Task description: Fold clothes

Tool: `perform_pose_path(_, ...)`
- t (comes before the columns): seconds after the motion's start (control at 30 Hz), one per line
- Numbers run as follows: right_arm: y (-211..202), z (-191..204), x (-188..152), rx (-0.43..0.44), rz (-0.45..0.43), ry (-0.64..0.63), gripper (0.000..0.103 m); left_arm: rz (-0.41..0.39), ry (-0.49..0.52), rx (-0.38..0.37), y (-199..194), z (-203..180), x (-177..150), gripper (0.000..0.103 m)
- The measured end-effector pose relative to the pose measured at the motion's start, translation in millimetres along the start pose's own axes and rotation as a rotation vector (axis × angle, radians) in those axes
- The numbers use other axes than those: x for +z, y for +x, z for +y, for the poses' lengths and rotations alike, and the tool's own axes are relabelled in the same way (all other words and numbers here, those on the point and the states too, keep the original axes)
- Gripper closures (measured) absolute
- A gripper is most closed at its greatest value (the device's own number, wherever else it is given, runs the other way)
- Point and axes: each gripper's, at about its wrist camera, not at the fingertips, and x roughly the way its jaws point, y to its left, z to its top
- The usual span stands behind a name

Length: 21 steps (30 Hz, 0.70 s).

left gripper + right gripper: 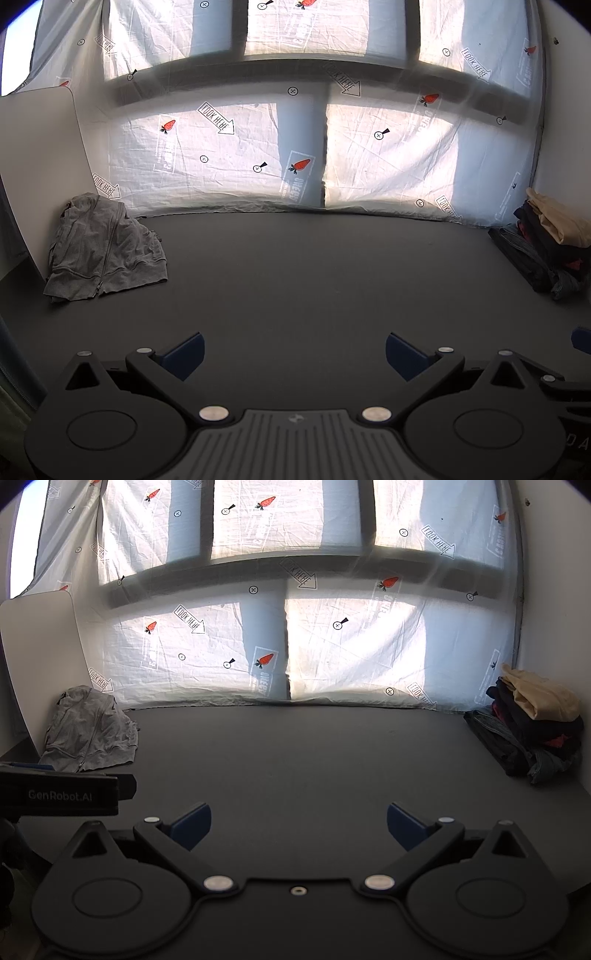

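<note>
At the far left, a white rounded panel (40,155) is standing upright along the edge of the dark table (314,277), and a grey zip-up hoodie (105,247) is lying crumpled in the table's back left corner, leaning partly against that panel and touching the bottom of the curtain; the same hoodie (90,731) is showing at the left of the right wrist view, with its zipper running down toward the front hem. In that right wrist view, the body of the left gripper, marked GenRobot.AI, is poking in from the left edge just in front of the hoodie, apart from it. Moving toward the middle, the left gripper (294,352) is hovering low over the bare middle of the table with its blue-tipped fingers (184,354) spread wide and gripping nothing. Behind the table, a backlit white curtain (258,140) printed with carrots and "LOOK HERE" arrows is hanging across a window whose frame is showing through as dark bars. The right gripper (299,825) is likewise sitting over the bare table surface, its fingers (406,825) splayed fully apart with nothing between them. At the far right, a stack of folded clothes (532,734) is resting in the table's back right corner against the white wall, dark garments below with some red showing, and a tan garment (543,698) lying on top; the stack (550,251) is appearing at the right edge of the left wrist view too.
</note>
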Motion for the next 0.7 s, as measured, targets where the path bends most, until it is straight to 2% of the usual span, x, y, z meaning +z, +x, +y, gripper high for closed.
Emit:
perform_pose_path(0.33, -1, 3, 8, -0.012, -0.013, -0.002, 0.000, 0.000, 0.008, 0.000, -1, -2, 13, 0.000)
perform_pose_path(0.7, -1, 9, 4, -0.007, -0.021, -0.006, 0.000, -0.008, 0.006, 0.018, -1, 3, 11, 0.000)
